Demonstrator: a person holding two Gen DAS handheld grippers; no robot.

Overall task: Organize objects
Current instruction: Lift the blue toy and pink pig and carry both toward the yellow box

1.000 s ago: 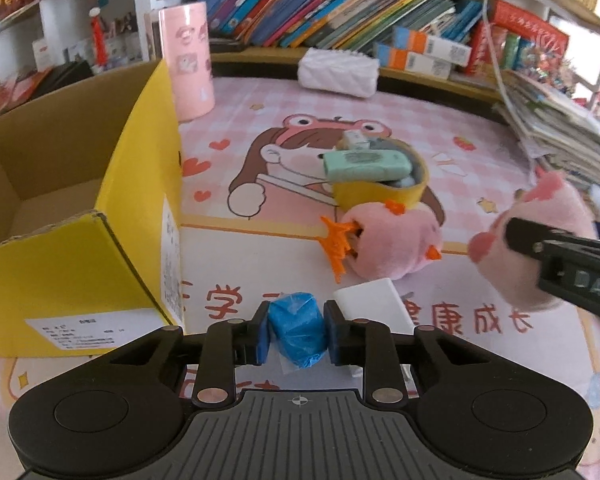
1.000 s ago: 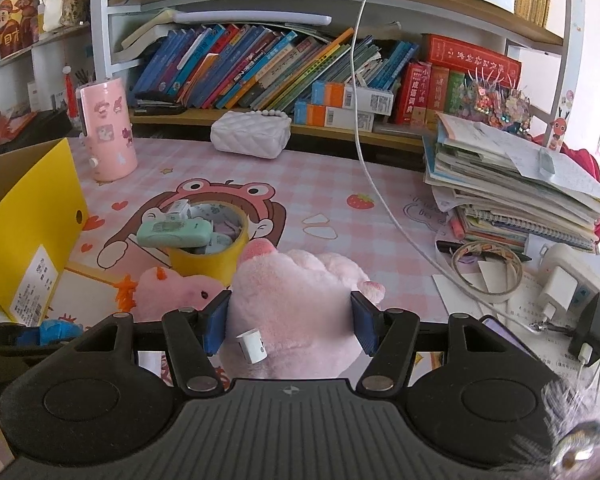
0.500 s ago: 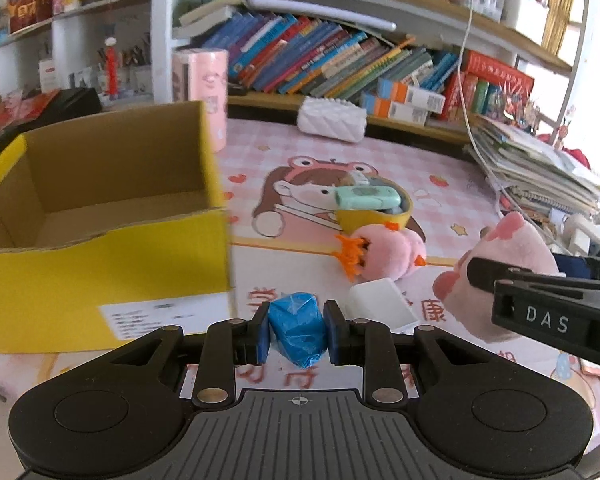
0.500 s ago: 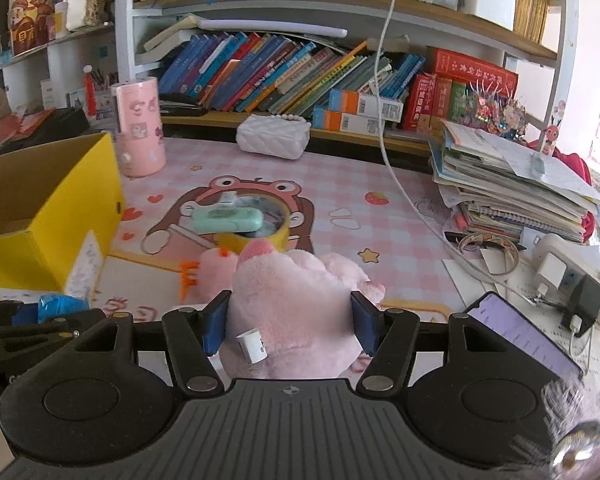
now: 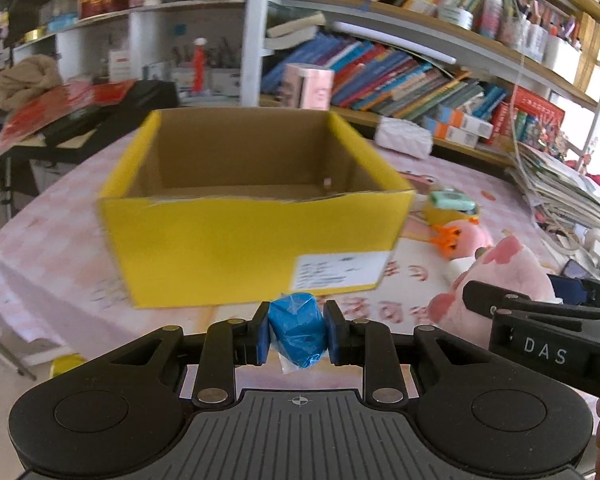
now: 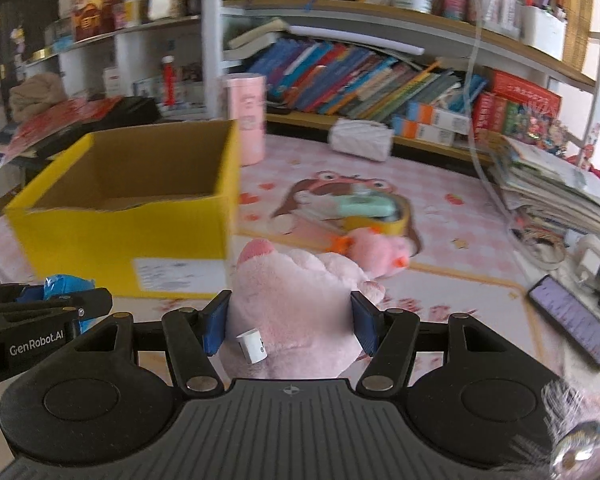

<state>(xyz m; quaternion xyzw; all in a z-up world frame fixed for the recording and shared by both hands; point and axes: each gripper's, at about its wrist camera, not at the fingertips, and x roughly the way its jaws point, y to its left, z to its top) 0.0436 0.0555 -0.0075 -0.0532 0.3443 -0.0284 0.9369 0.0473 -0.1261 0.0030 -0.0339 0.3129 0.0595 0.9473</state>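
My left gripper (image 5: 297,334) is shut on a small blue wrapped packet (image 5: 298,330), held in the air just in front of the open yellow cardboard box (image 5: 252,236). The box's inside looks empty. My right gripper (image 6: 290,326) is shut on a big pink plush toy (image 6: 296,292), which fills the gap between its blue pads; it hangs to the right of the box (image 6: 132,216). The plush (image 5: 500,280) and right gripper also show at the right edge of the left wrist view. The blue packet (image 6: 66,286) shows at the left of the right wrist view.
On the pink cartoon mat lie a smaller pink plush with orange feet (image 6: 376,246) and a yellow tape roll holding a mint-green item (image 6: 374,210). A phone (image 6: 572,320), a paper stack (image 6: 556,188), a pink cylinder (image 6: 246,124) and a bookshelf surround the table.
Both grippers have pulled back and swung left with their loads. The yellow box has moved from the left edge to the middle of the left wrist view; both grips are unchanged.
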